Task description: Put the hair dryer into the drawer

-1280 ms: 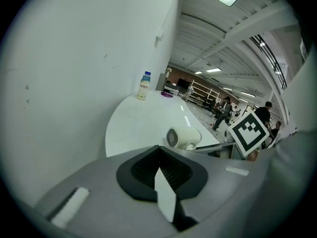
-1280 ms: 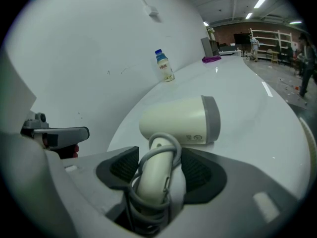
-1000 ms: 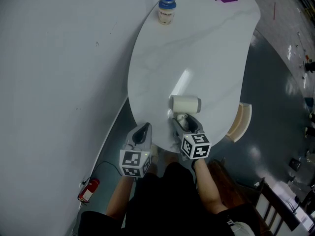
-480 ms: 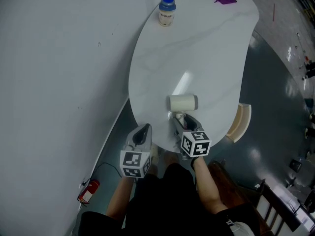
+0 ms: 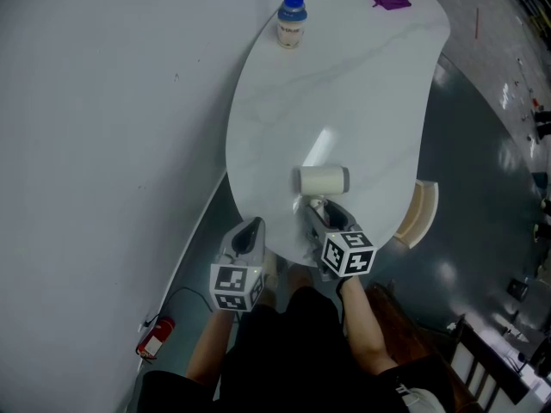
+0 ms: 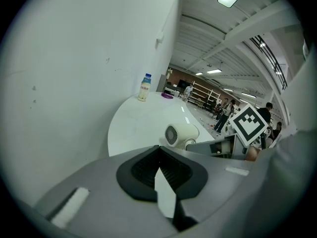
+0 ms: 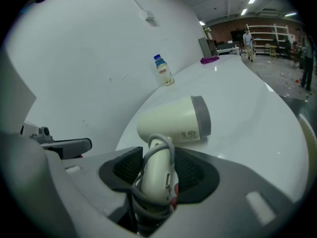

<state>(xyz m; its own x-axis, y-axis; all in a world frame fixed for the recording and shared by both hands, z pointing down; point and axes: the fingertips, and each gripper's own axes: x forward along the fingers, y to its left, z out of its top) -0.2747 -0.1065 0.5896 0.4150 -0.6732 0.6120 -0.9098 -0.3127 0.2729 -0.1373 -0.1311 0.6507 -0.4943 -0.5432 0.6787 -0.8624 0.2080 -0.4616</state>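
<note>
The head view looks steeply down on the left gripper (image 5: 250, 228), the right gripper (image 5: 317, 211) and the table (image 5: 370, 101) ahead of them, while each gripper view sits close behind its own jaws facing forward, all three sharing the hair dryer (image 5: 323, 180) and far bottle (image 5: 292, 17).

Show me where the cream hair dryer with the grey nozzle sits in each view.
Head view: cream hair dryer, mid-frame, on the white table.
Left gripper view: dryer at centre, rear grille facing camera.
Right gripper view: dryer at centre, nozzle pointing right.
Shared landmark: blue-capped bottle by the table's far edge.
</note>
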